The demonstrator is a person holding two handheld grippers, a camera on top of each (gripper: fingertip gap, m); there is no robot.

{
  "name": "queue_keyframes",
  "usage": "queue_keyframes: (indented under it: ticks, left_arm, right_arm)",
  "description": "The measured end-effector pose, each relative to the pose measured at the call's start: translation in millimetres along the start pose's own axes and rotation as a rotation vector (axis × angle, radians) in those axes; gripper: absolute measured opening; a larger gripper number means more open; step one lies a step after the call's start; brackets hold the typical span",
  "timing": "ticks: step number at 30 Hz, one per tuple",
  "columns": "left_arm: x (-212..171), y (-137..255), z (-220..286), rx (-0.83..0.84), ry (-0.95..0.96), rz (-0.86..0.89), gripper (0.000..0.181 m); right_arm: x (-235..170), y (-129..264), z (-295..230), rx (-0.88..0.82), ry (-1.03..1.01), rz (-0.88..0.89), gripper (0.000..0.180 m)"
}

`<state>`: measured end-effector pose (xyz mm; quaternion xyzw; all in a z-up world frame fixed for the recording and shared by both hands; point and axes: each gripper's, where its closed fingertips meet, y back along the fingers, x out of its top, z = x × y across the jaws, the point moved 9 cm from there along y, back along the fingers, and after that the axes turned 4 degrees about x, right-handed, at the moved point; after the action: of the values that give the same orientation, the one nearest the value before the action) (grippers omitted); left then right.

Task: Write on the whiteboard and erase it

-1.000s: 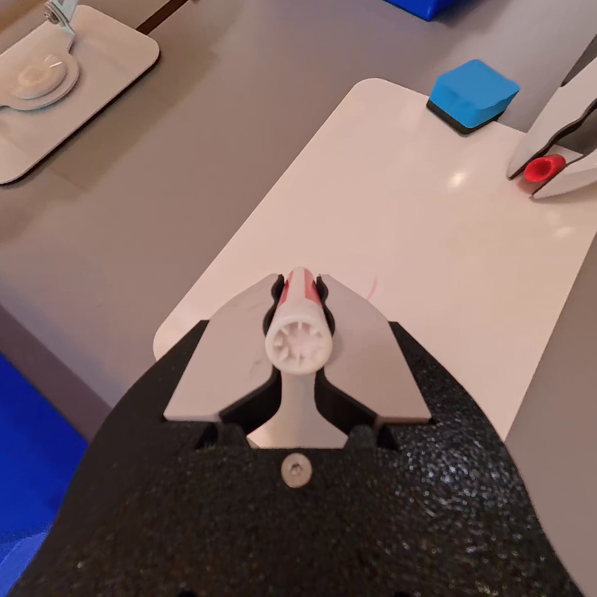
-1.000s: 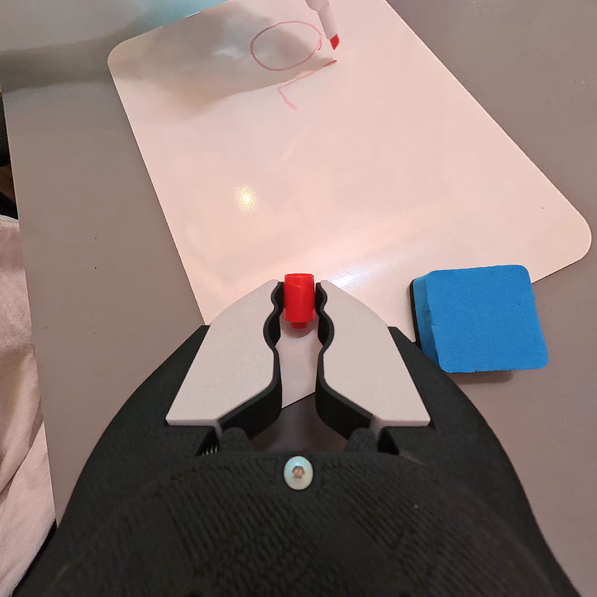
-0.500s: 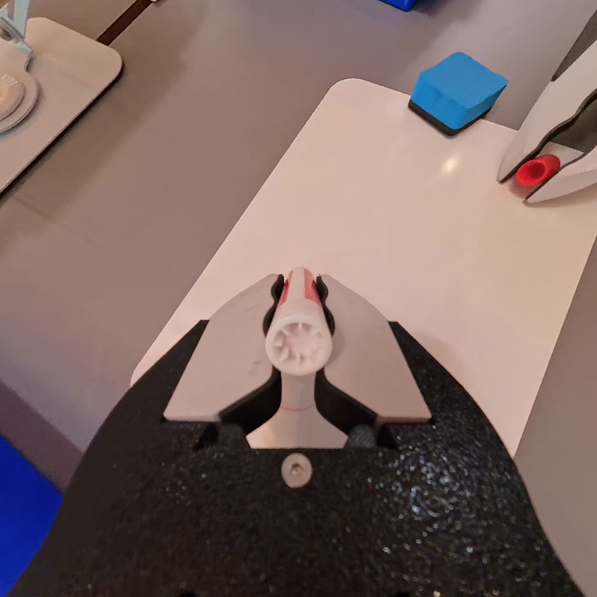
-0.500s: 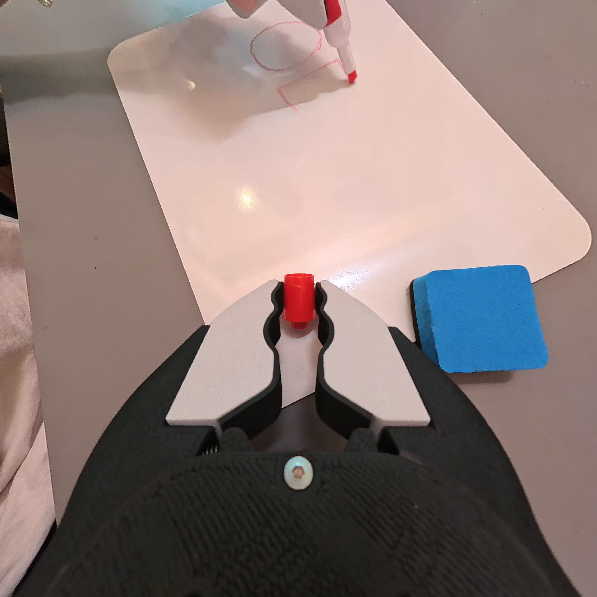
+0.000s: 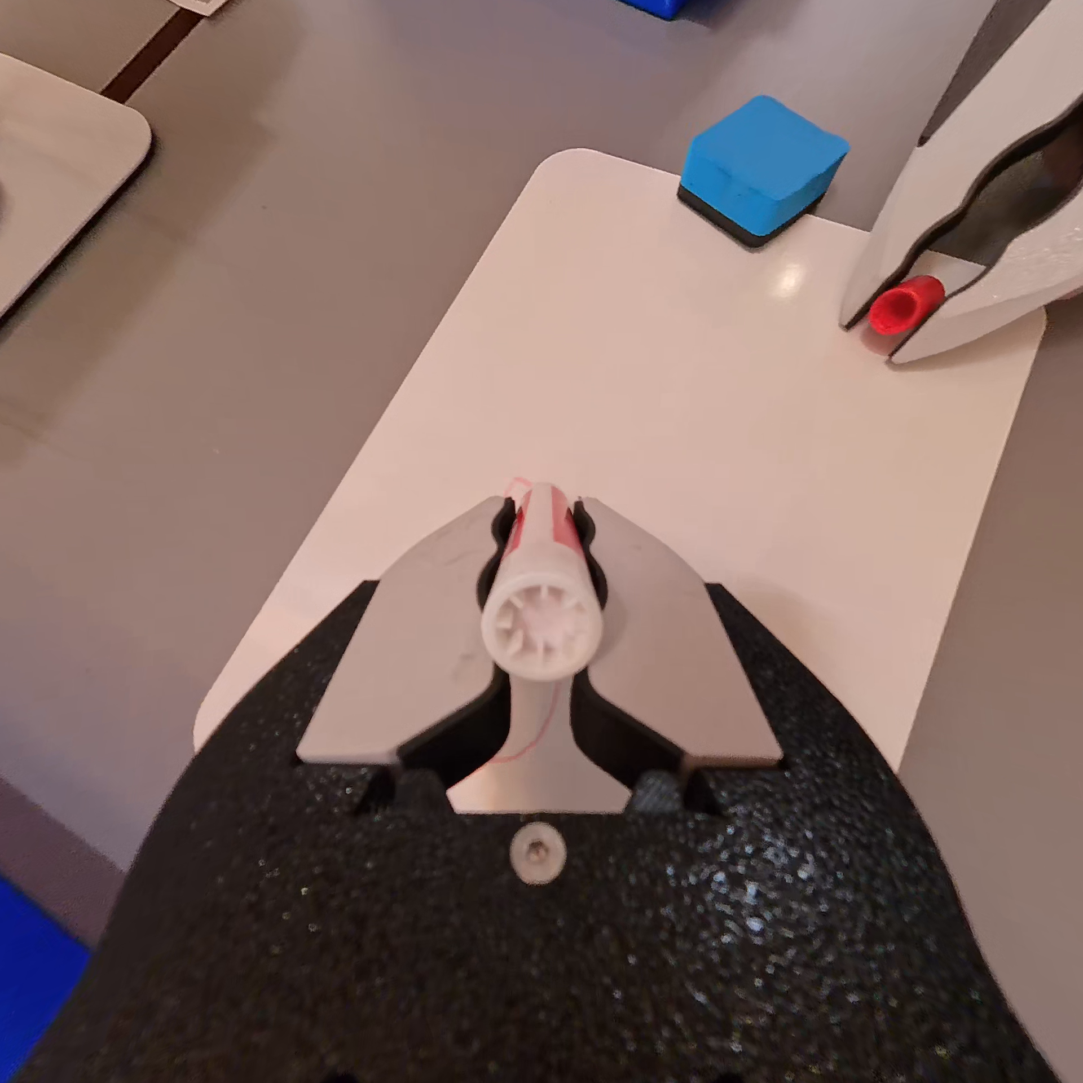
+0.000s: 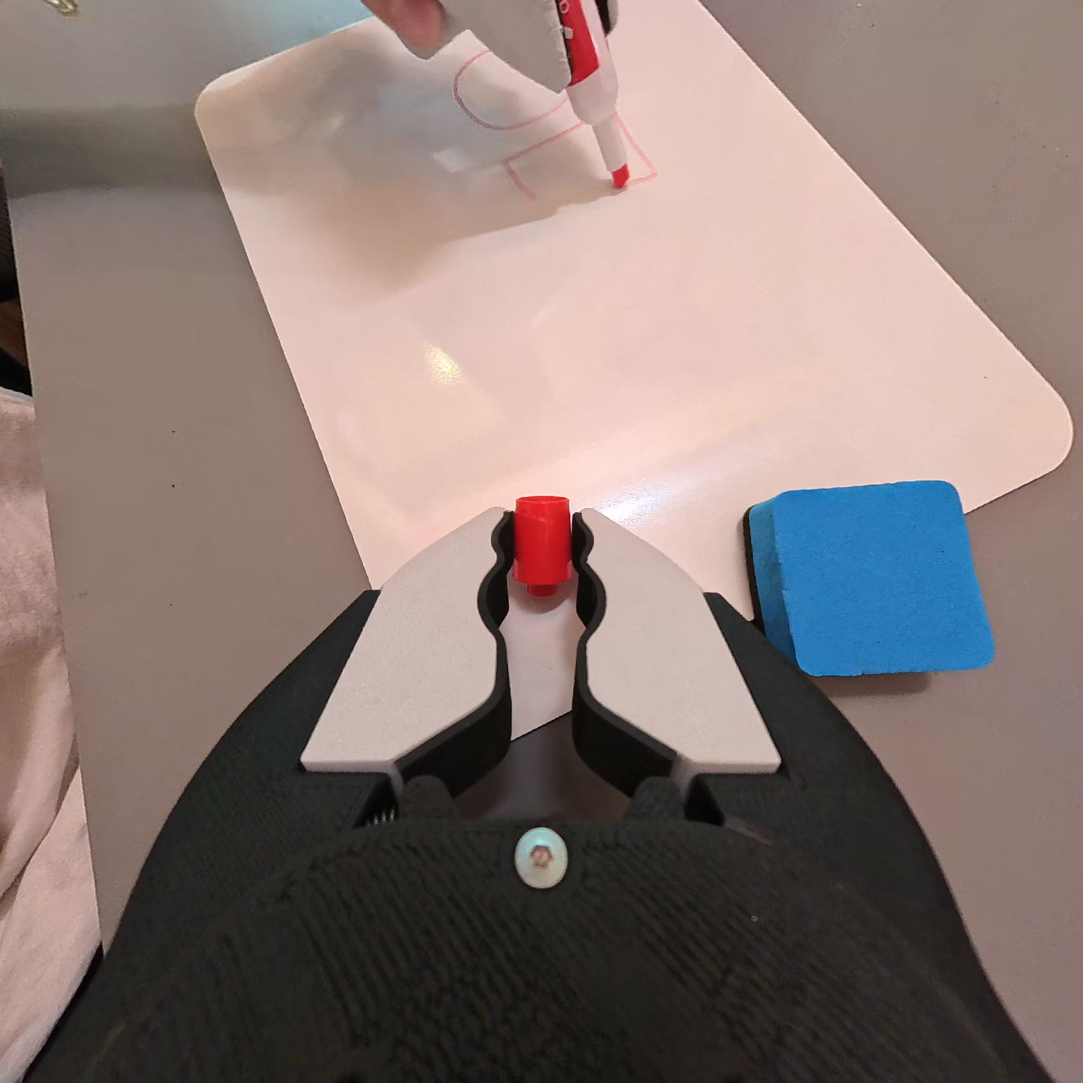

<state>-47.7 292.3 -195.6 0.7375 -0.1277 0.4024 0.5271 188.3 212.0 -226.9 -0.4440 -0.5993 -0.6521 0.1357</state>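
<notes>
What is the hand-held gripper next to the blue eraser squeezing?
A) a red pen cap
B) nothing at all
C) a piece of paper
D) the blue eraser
A: the right hand-held gripper is shut on the small red cap, while the blue eraser lies untouched beside it at the corner of the whiteboard.
</notes>
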Motion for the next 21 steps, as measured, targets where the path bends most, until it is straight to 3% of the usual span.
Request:
queue_keyframes:
  ticks: [21]
  left_arm:
    - [-9,15,25,-0.042,-0.015,0.001,0.019]
  right_arm:
    - [0,0,0,0.0,0.0,0.0,0.019]
